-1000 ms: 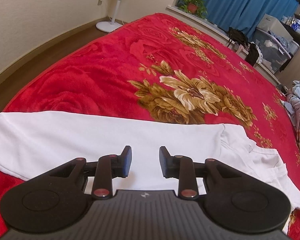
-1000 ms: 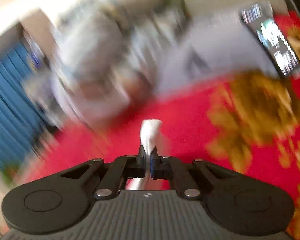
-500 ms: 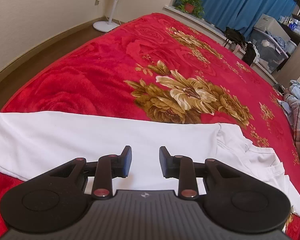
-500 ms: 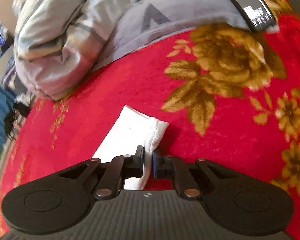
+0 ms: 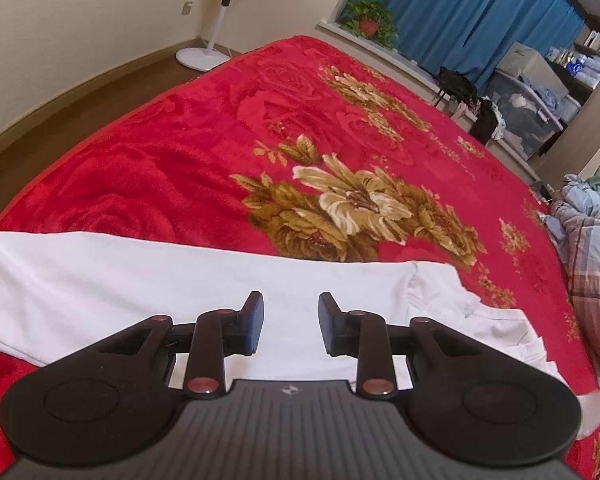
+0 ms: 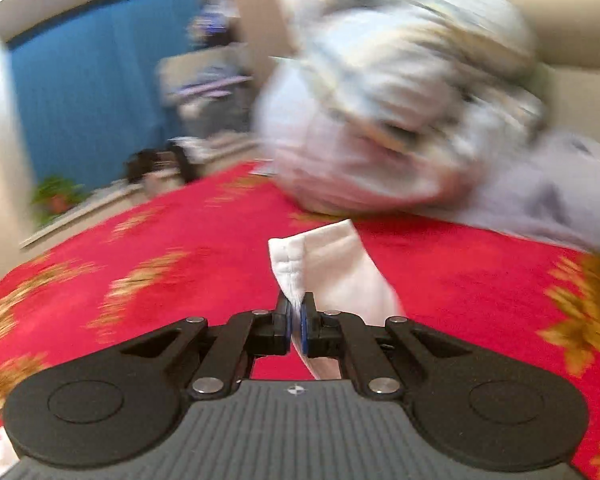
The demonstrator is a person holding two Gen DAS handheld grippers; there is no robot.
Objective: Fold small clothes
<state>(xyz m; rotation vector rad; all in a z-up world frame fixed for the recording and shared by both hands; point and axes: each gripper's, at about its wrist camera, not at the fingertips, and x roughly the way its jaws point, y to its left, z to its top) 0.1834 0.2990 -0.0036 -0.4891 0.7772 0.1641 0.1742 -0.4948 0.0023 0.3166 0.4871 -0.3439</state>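
Note:
A white T-shirt (image 5: pixel 148 280) lies flat across the near part of the red flowered blanket (image 5: pixel 260 128) in the left wrist view. My left gripper (image 5: pixel 291 326) is open and empty, just above the shirt's middle. In the right wrist view, my right gripper (image 6: pixel 296 318) is shut on a white sleeve (image 6: pixel 332 264) of the shirt and holds it lifted above the blanket (image 6: pixel 180 248). That view is blurred by motion.
A heap of plaid and grey clothes (image 6: pixel 400 100) lies on the bed ahead of the right gripper, and shows at the right edge in the left wrist view (image 5: pixel 592 248). A standing fan (image 5: pixel 216 40), blue curtains (image 5: pixel 480 12) and storage boxes (image 5: pixel 528 100) stand beyond the bed.
My right gripper has swung with the sleeve held in it, lifting it from lying on the blanket; the view now faces the curtains. The left gripper has barely moved.

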